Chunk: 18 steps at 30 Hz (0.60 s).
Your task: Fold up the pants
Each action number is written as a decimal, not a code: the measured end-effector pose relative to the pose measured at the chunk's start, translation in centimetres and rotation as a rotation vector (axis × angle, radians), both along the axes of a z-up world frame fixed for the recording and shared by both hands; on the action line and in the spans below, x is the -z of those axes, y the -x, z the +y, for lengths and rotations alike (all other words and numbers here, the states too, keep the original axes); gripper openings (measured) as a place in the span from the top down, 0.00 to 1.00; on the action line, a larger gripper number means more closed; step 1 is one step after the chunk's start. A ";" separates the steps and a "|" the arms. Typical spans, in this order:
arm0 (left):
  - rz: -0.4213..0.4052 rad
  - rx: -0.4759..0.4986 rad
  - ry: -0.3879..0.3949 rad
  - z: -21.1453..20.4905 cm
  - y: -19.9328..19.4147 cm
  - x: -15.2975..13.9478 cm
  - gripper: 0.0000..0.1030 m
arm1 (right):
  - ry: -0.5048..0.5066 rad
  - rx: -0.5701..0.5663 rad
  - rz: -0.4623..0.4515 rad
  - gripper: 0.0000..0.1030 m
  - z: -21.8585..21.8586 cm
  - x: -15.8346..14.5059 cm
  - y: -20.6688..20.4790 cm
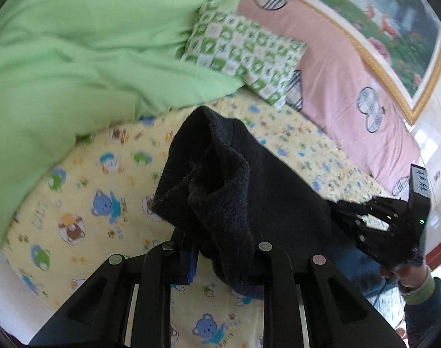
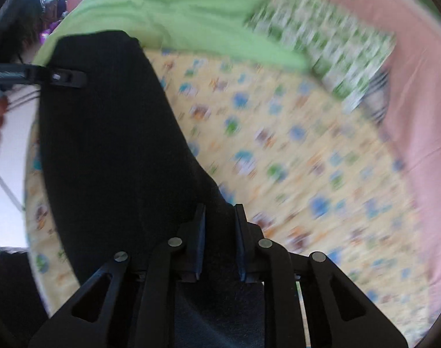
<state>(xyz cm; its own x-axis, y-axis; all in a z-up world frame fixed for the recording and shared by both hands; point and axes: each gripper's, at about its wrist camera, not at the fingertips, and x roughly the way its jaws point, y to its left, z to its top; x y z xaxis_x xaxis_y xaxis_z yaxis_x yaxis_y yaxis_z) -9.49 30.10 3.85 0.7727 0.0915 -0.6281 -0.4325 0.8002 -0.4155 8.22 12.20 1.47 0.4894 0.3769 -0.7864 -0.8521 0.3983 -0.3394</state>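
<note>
The pants (image 1: 220, 179) are black and fuzzy. In the left wrist view they bunch up between my left gripper's (image 1: 217, 249) fingers, which are shut on them and hold them above the bed. The cloth stretches right toward my right gripper's body (image 1: 388, 226). In the right wrist view the pants (image 2: 110, 145) hang as a wide black sheet to the left and run down between my right gripper's (image 2: 220, 217) fingers, which are shut on the cloth. My left gripper (image 2: 61, 76) shows at the far left edge of the pants.
The bed has a yellow sheet with cartoon bears (image 1: 104, 197). A green quilt (image 1: 90, 58) lies at the back left, a green checked pillow (image 1: 243, 58) behind, and a pink sheet (image 1: 351, 87) to the right. A framed picture (image 1: 394, 14) hangs on the wall.
</note>
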 end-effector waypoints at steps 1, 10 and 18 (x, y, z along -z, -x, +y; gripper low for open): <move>-0.005 0.012 -0.005 0.0 0.1 -0.1 0.80 | -0.018 0.015 -0.041 0.82 0.0 -0.4 0.1; 0.147 0.026 -0.041 2.0 -1.8 6.0 0.71 | -0.072 0.192 0.002 0.79 0.8 5.5 -2.5; 0.117 -0.079 -0.092 2.8 1.7 4.0 0.46 | -0.311 0.343 0.119 0.63 -4.1 1.5 -2.9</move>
